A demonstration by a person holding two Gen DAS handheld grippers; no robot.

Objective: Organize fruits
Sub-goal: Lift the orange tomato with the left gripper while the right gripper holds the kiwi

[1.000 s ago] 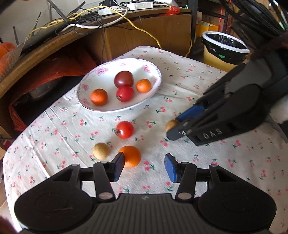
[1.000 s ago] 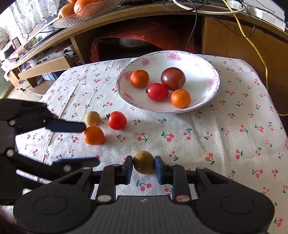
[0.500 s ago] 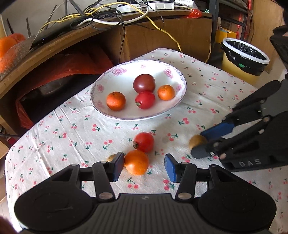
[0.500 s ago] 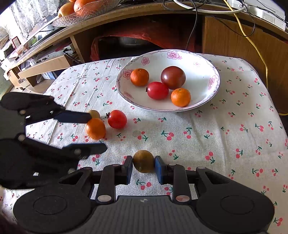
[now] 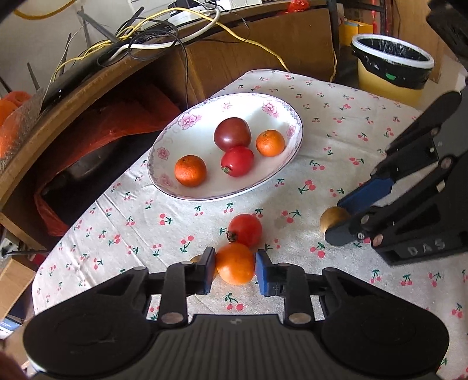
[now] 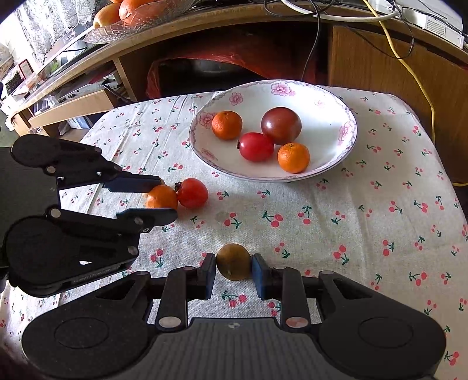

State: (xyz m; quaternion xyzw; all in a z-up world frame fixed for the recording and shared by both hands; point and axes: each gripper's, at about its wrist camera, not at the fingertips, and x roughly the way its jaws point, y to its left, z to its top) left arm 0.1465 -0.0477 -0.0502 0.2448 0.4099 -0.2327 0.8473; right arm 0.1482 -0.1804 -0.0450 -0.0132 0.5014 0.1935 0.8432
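My left gripper (image 5: 235, 270) is shut on an orange (image 5: 235, 264), which rests on the cloth beside a red tomato (image 5: 244, 229); both also show in the right wrist view, the orange (image 6: 161, 197) and the tomato (image 6: 192, 193). A second brown fruit (image 5: 196, 258) peeks out behind the left finger. My right gripper (image 6: 233, 267) is shut on a brown round fruit (image 6: 233, 262) at table level. The flowered white bowl (image 6: 336, 111) holds two oranges, a red tomato and a dark tomato.
A cherry-print cloth (image 6: 365, 222) covers the small table. A wooden desk with cables (image 5: 146, 52) stands behind it. A yellow bin with a black liner (image 5: 392, 65) stands at the far right. A glass dish of fruit (image 6: 131, 14) sits on the desk.
My left gripper moved forward around the orange and closed on it. My right gripper has stayed shut on the brown fruit, hardly moving.
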